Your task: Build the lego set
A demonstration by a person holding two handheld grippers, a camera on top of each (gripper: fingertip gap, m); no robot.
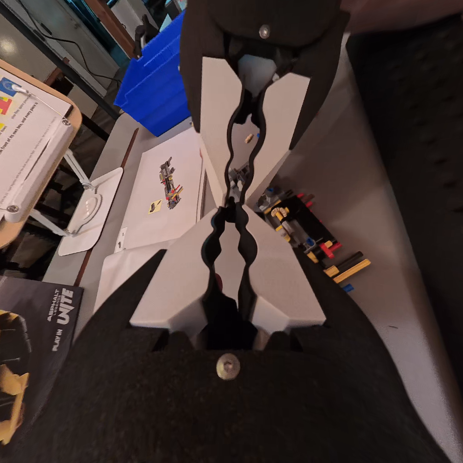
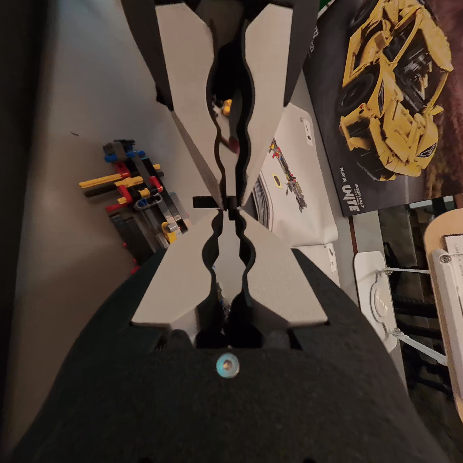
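My two grippers meet tip to tip above the grey table. In the left wrist view my left gripper (image 1: 229, 214) is shut on a small black Lego piece (image 1: 230, 209), and the right gripper comes in from the top and touches it. In the right wrist view my right gripper (image 2: 230, 213) is shut on a small black piece (image 2: 232, 213). A black bar (image 2: 202, 202) sticks out sideways at the tips of the left gripper above it. I cannot tell whether these are one piece or two joined. The partly built Lego assembly (image 1: 300, 225) (image 2: 142, 195) lies on the table beyond.
The open instruction booklet (image 1: 162, 195) (image 2: 288, 188) and the dark set box with a yellow car (image 1: 37, 338) (image 2: 388, 112) lie beside the work spot. A blue bin (image 1: 155, 87) stands at the back. A white stand base (image 1: 92, 210) (image 2: 375, 288) sits at the table edge. Loose small pieces (image 2: 227, 106) lie beneath the grippers.
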